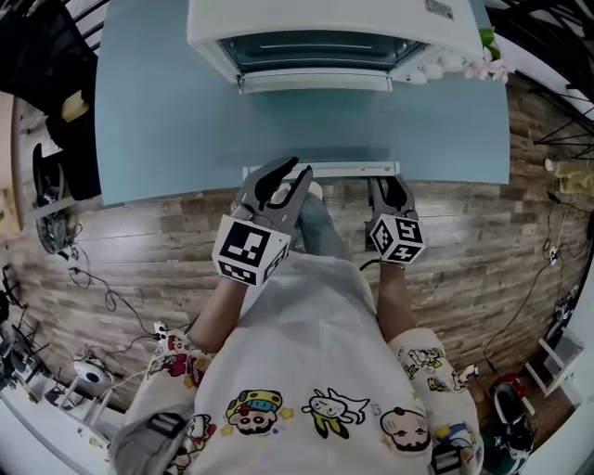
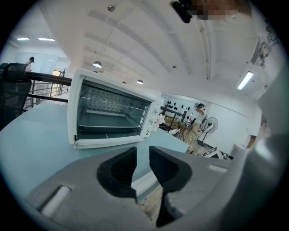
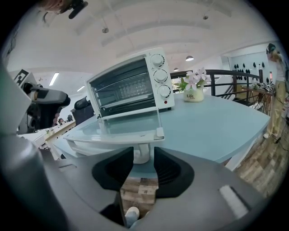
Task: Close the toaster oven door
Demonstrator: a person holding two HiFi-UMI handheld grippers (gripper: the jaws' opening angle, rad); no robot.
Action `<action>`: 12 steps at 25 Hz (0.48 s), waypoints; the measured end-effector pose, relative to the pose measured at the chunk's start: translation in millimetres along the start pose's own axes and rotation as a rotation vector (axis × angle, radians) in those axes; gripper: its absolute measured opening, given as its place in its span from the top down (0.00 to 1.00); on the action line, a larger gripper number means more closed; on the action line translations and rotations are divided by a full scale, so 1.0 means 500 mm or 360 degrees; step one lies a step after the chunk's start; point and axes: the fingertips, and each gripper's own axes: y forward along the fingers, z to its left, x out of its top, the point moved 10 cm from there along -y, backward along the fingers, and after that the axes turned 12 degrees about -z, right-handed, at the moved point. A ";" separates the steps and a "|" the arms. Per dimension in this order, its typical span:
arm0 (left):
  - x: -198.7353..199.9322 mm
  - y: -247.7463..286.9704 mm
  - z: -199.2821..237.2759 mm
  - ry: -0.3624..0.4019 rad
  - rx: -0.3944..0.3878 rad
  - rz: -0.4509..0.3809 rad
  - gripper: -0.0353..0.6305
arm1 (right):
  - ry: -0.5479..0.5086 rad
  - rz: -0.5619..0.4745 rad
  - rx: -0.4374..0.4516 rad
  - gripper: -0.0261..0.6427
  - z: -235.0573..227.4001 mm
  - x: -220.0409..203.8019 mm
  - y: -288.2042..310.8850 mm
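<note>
Grey right gripper at handle (jaws apart), left gripper — tilted.

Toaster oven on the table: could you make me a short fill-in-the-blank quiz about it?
The toaster oven has its door folded down, so it is ____.
It stands on a ____ table.
The door handle sits between the jaws of the ____ gripper.
The pot beside the oven holds ____.
Missing words: open; blue; right; flowers.
</note>
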 end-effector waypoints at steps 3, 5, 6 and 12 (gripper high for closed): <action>-0.002 -0.003 0.002 -0.0005 0.0010 0.0002 0.83 | -0.0019 0.0000 -0.0002 0.75 0.001 -0.001 0.001; -0.003 -0.005 0.003 -0.0006 0.0013 0.0001 0.83 | -0.0031 -0.0001 -0.0002 0.77 0.003 -0.002 0.001; -0.003 -0.006 0.003 -0.0006 0.0014 0.0000 0.83 | -0.0035 -0.0001 -0.0002 0.78 0.004 -0.002 0.001; -0.002 -0.012 0.004 -0.0003 0.0016 -0.0007 0.83 | -0.0039 -0.0010 -0.0004 0.80 0.005 0.003 -0.002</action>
